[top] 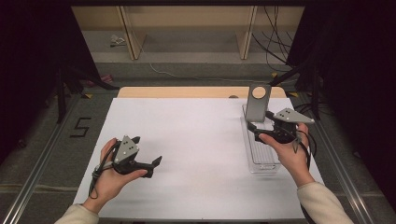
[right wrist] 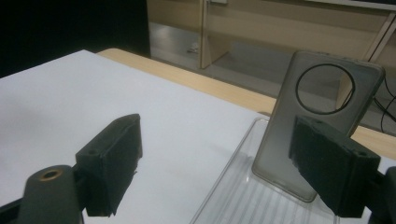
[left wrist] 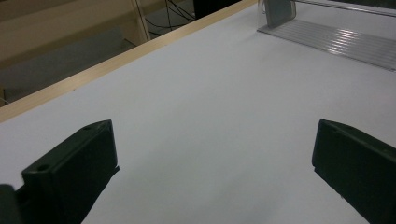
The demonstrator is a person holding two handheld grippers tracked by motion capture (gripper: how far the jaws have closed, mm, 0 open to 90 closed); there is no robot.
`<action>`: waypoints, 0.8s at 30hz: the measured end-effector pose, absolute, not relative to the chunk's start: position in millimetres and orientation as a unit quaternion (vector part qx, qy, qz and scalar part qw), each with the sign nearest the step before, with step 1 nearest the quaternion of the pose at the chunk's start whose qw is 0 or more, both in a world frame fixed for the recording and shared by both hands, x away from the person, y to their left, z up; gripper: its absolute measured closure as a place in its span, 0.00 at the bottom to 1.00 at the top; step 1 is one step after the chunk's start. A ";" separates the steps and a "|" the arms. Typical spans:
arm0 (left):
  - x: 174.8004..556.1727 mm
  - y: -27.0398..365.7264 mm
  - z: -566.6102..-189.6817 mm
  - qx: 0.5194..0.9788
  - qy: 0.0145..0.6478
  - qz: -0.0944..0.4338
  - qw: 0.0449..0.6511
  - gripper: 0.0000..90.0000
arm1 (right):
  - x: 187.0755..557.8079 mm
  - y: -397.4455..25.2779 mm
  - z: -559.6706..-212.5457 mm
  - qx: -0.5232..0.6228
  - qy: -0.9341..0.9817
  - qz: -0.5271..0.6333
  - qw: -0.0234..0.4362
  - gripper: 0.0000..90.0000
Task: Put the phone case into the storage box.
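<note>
We hold the right gripper, jaws wide, near the phone case standing in the clear tray; left gripper also wide.

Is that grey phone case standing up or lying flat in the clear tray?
Standing up: the phone case leans slightly back, its bottom edge resting in the clear tray.

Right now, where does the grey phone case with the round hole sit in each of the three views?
High view: the phone case stands upright at the far end of the clear tray, right of centre, just beyond the right gripper.
Left gripper view: top edge, right of centre, its lower part at the tray's end.
Right gripper view: right of centre, leaning back in the tray, beside the right-hand jaw.
Shared landmark: the ribbed clear tray.
</note>
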State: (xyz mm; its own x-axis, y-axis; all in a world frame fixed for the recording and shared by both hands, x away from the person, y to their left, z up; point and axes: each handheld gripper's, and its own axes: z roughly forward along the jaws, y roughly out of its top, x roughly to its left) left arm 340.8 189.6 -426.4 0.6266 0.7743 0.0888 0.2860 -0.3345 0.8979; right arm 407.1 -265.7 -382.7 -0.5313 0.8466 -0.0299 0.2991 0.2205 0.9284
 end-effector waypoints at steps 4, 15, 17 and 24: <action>338.7 189.4 -426.3 0.774 0.342 0.261 0.465 0.00 | 403.1 -266.6 -384.6 0.390 0.732 0.485 0.278 0.20; 334.4 188.3 -427.0 0.775 0.338 0.257 0.468 0.00 | 388.9 -271.9 -387.4 0.375 0.738 0.495 0.262 0.20; 334.3 188.6 -427.2 0.776 0.337 0.257 0.468 0.00 | 386.0 -272.0 -388.3 0.370 0.740 0.498 0.261 0.20; 333.0 189.3 -427.9 0.777 0.335 0.255 0.469 0.00 | 376.4 -272.9 -392.6 0.359 0.747 0.498 0.256 0.20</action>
